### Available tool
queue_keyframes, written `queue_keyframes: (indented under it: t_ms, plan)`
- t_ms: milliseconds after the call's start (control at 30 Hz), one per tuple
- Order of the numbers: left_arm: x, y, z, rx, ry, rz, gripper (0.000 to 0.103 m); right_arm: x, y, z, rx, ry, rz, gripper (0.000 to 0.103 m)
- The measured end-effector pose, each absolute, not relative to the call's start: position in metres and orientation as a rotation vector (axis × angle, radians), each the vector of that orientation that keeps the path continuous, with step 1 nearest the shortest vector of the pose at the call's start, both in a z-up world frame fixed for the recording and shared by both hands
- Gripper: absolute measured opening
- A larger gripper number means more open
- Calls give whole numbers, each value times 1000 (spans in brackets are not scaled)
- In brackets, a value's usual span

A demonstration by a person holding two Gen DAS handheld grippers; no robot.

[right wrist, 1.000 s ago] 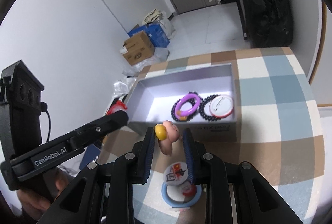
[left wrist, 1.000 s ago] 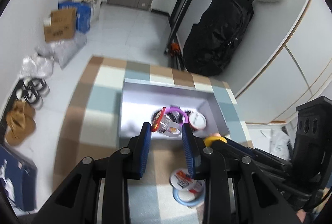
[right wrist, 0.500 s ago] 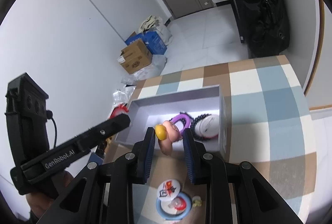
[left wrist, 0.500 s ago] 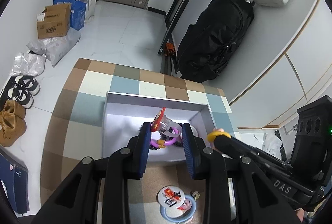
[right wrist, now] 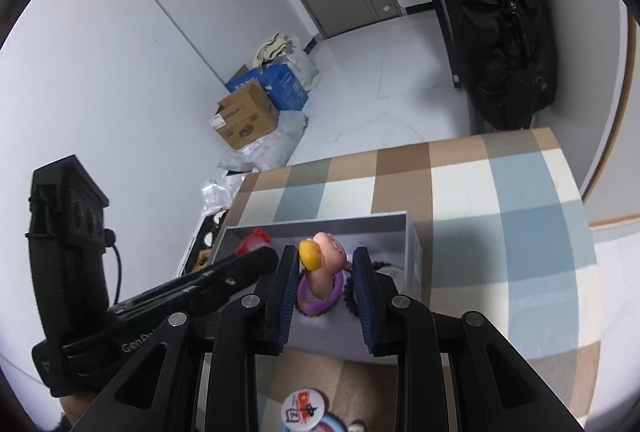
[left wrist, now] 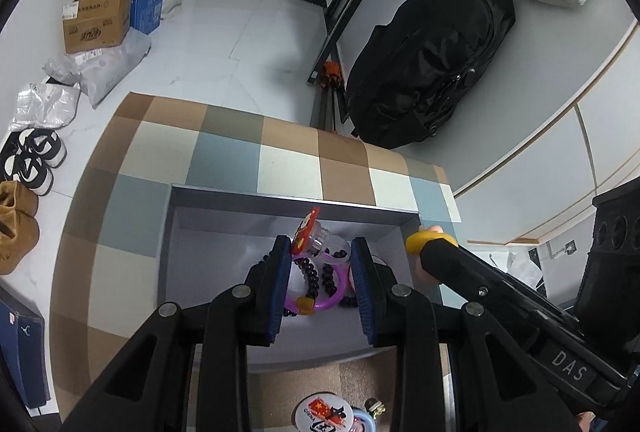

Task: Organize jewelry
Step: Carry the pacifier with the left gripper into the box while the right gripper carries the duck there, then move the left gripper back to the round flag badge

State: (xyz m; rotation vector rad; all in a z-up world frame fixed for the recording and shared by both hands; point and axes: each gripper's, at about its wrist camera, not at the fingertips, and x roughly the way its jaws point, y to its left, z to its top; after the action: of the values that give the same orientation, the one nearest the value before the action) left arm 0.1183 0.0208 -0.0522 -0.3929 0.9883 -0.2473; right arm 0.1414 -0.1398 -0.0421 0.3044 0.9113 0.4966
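Note:
A grey open box (left wrist: 280, 197) sits on the checked tablecloth. My left gripper (left wrist: 320, 252) is shut on a clear bracelet with a red charm (left wrist: 310, 238) and holds it above the box. Below it lie a purple ring (left wrist: 332, 298) and dark bead bracelets (left wrist: 312, 274). My right gripper (right wrist: 326, 260) is shut on a pink figure with a yellow part (right wrist: 324, 264), over the box (right wrist: 320, 222) near its right wall. That figure also shows in the left wrist view (left wrist: 426, 238).
A round badge (left wrist: 322, 412) and a blue ring (left wrist: 366, 422) lie on the cloth in front of the box. The badge (right wrist: 302, 412) shows in the right wrist view too. A black bag (left wrist: 428, 71), boxes (left wrist: 98, 17) and shoes (left wrist: 32, 159) are on the floor beyond the table.
Both grippers have moved forward and now hang over the box with their items still held. The box appears nearer and lower in both views.

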Motion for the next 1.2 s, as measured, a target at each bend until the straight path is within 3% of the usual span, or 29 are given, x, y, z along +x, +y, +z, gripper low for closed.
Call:
queue_keyframes:
  t_ms: [567,600,633,733,800,867,1000,1100,1200]
  plan:
    - [124,22,-61,-419,1034,-252,26,153,-141,-58,363,953,530,28]
    - [125,22,-61,-430,1036,-259,28,153,-142,-58,364,952,527,28]
    - [127,22,-61,-438,1048,-259,37,153,-144,-57,368,946,525,28]
    - [125,25,-59,-488,1029,-273,59,151,-149,-53,395,921,524,37]
    - [123,27,-55,-491,1006,-261,67,149,-153,-46,410,888,524,48]
    - [122,27,-53,-484,1000,-247,67,145,-157,-40,420,855,523,61]
    - [121,27,-55,-473,1015,-219,67,143,-161,-35,431,835,512,65]
    - [119,26,-55,-451,1023,-194,67,141,-164,-36,435,841,498,75]
    - [117,24,-54,-432,1023,-171,67,141,-165,-39,441,872,513,75]
